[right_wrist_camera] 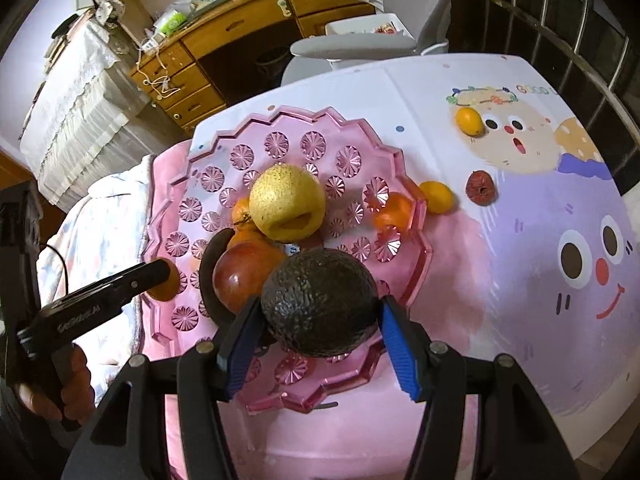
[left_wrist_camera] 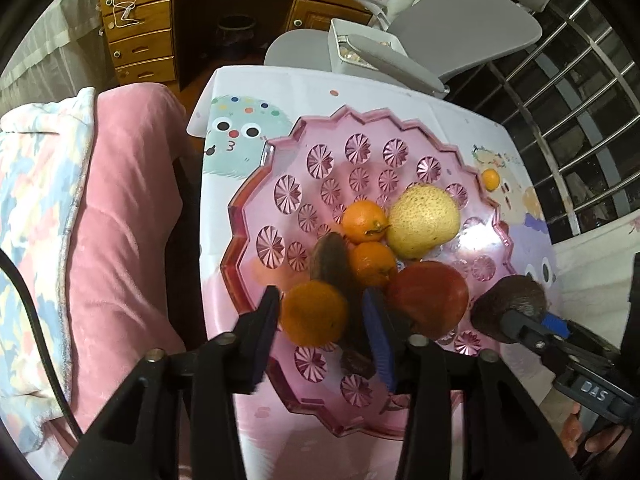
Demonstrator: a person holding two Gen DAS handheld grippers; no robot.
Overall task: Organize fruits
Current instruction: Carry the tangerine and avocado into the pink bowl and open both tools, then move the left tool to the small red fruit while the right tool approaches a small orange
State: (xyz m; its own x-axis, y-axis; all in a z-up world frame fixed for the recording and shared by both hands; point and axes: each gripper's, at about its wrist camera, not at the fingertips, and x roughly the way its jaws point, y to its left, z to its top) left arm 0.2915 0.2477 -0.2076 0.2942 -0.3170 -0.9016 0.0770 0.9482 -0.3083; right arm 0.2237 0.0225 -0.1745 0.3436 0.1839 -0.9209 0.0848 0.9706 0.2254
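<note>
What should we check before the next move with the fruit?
1. Right gripper jaws clamp the avocado: ok.
2. Avocado is above the pink tray: ok.
3. Left gripper jaws are loose around the orange: ok.
4. Orange sits steady in the tray: cannot tell.
5. Bare tray space for the avocado: ok.
6. All fruit in the tray: not ok; small orange and red fruit lie on the tablecloth.

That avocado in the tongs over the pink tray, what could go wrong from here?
1. The avocado, gripped by the right tongs, hangs over the red apple; dropped there, it may roll.
2. The orange between the left tongs sits near the pink tray's rim and could roll off.
</note>
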